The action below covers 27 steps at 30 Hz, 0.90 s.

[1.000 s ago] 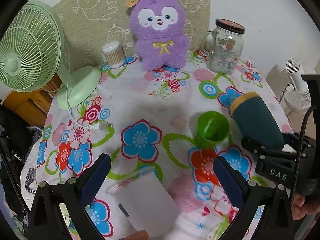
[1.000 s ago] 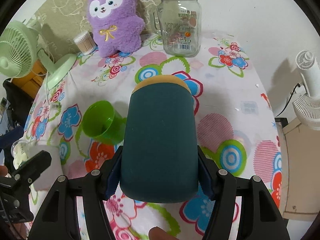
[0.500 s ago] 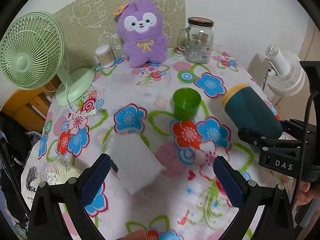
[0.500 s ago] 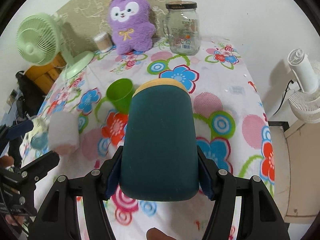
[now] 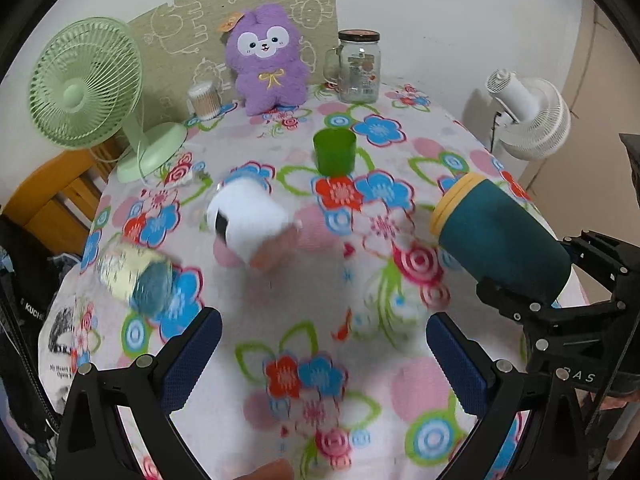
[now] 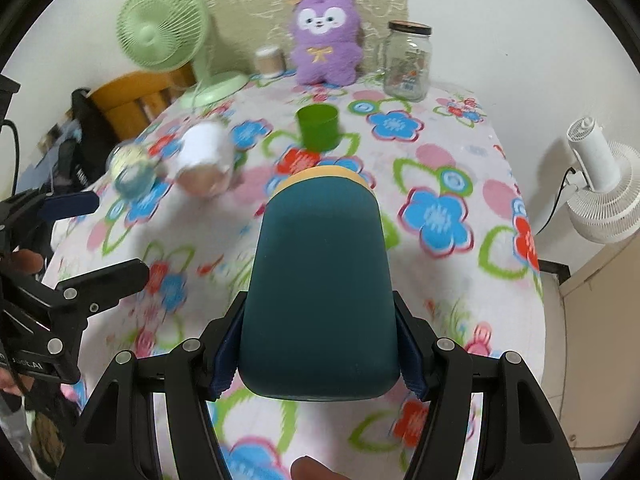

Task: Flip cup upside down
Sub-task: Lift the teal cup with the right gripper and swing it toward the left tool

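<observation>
My right gripper point(image 6: 320, 354) is shut on a dark teal cup point(image 6: 320, 284) with a yellow rim, held above the table with its rim pointing away from me. The same cup shows in the left wrist view point(image 5: 500, 236), tilted, at the right. My left gripper point(image 5: 320, 356) is open and empty above the table's near part. A frosted white cup point(image 5: 248, 220) stands mouth down on the floral cloth point(image 5: 320, 308), also seen in the right wrist view point(image 6: 204, 160). A green cup point(image 5: 334, 151) stands upright further back.
A clear bottle point(image 5: 134, 276) lies on the cloth at the left. A green fan point(image 5: 88, 84), cotton swab jar point(image 5: 205, 100), purple plush point(image 5: 268, 64) and glass jar point(image 5: 359, 68) line the back. A white fan point(image 5: 528, 120) stands off the table's right side.
Both grippers have pulled back and up from the table, so the objects look farther off. The white cup, near the left gripper a second ago, now stands apart from it. The right keeps the teal cup.
</observation>
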Available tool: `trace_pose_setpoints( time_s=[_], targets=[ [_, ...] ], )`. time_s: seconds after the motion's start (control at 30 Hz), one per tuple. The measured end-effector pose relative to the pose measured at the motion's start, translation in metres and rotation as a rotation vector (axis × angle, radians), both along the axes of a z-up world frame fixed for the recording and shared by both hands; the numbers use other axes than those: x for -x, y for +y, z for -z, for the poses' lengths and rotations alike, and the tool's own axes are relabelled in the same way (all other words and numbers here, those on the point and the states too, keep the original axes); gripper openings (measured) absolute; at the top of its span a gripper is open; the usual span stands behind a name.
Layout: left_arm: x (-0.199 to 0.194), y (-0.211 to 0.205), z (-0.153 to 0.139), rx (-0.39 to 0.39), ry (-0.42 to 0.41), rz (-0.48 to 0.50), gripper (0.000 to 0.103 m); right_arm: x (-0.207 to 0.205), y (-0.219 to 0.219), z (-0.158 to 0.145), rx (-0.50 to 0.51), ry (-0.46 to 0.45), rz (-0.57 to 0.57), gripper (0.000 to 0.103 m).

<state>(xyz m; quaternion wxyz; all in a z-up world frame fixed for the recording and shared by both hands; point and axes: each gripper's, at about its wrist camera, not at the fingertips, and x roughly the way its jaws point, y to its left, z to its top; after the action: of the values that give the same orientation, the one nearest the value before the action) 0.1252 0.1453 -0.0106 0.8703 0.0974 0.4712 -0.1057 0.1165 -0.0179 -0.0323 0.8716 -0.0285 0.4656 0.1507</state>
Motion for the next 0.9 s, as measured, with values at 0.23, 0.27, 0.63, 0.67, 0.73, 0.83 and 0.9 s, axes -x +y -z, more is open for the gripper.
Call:
trace_pose_setpoints(
  time_s=[0.23, 0.27, 0.63, 0.67, 0.73, 0.83, 0.9],
  targets=[
    [0.054, 0.010, 0.015, 0.024, 0.021, -0.006, 0.103, 0.046, 0.015, 0.011, 0.031, 0.021, -0.059, 0.067],
    [0.059, 0.011, 0.017, 0.028, 0.026, -0.006, 0.103, 0.051, 0.017, 0.013, 0.034, 0.026, -0.061, 0.067],
    [0.091, 0.011, 0.060, 0.036, 0.117, -0.001, 0.103, 0.086, 0.027, 0.042, 0.073, 0.032, -0.086, 0.067],
    [0.092, 0.010, 0.062, 0.036, 0.119, -0.001, 0.103, 0.087, 0.027, 0.043, 0.074, 0.033, -0.087, 0.067],
    [0.092, 0.009, 0.065, 0.035, 0.128, 0.002, 0.103, 0.087, 0.026, 0.046, 0.071, 0.039, -0.088, 0.067],
    [0.093, 0.008, 0.068, 0.034, 0.130, 0.002, 0.103, 0.088, 0.025, 0.048, 0.060, 0.045, -0.095, 0.068],
    [0.093, 0.008, 0.068, 0.036, 0.129, 0.000, 0.103, 0.088, 0.025, 0.046, 0.047, 0.047, -0.112, 0.070]
  ],
)
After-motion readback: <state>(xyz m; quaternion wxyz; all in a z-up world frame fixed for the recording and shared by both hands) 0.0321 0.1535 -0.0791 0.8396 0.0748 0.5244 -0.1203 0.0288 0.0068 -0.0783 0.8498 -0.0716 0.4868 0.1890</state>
